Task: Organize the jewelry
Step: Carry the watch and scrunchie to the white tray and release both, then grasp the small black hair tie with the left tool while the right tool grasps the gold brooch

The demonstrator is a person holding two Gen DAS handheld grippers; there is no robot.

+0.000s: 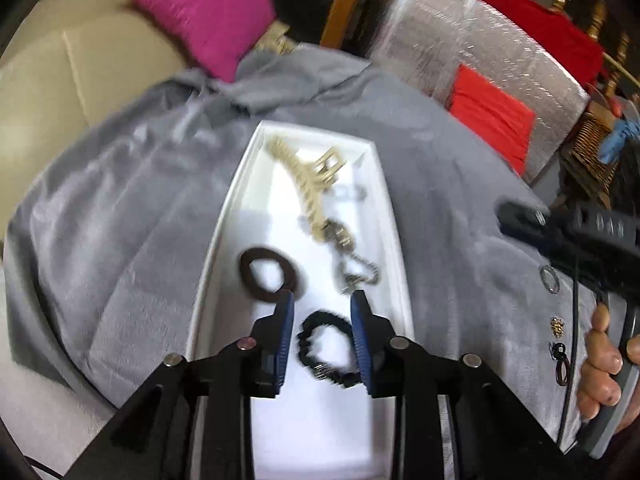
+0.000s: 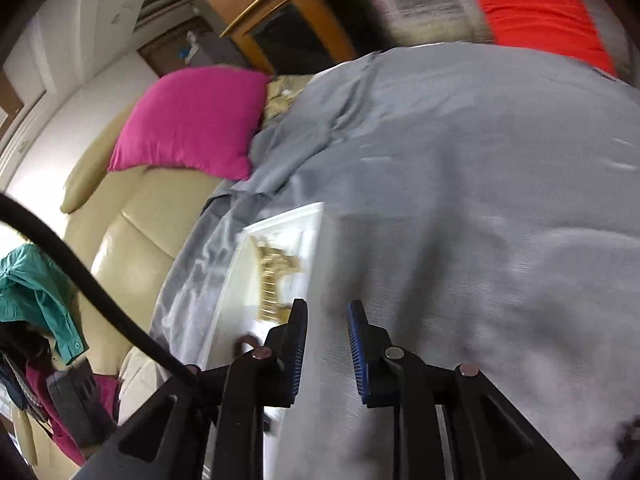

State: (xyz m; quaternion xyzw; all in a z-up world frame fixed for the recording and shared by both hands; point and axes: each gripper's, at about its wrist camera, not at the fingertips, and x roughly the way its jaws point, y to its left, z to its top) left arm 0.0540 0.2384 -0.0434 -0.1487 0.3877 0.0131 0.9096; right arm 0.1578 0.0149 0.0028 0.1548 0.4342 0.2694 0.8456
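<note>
left gripper (image 1: 322,304): jaws spread, empty, over white tray (image 1: 224,248) at frame centre | in tray: gold claw clip (image 1: 308,172) upper, brown hair tie (image 1: 269,274) centre-left, black scrunchie (image 1: 326,346) between fingers, chain (image 1: 358,270) centre-right | right gripper (image 2: 328,316): jaws spread, empty, above grey cloth (image 2: 460,184) | ring (image 1: 549,278) on cloth, right edge

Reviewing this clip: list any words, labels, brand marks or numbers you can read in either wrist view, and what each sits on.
No readable text in either view.
White tray: a faint grey mark on its floor beside the gold hair claw, too blurred to read.
Black scrunchie, brown hair tie and chain: no markings visible.
Left gripper and right gripper: no label visible.
</note>
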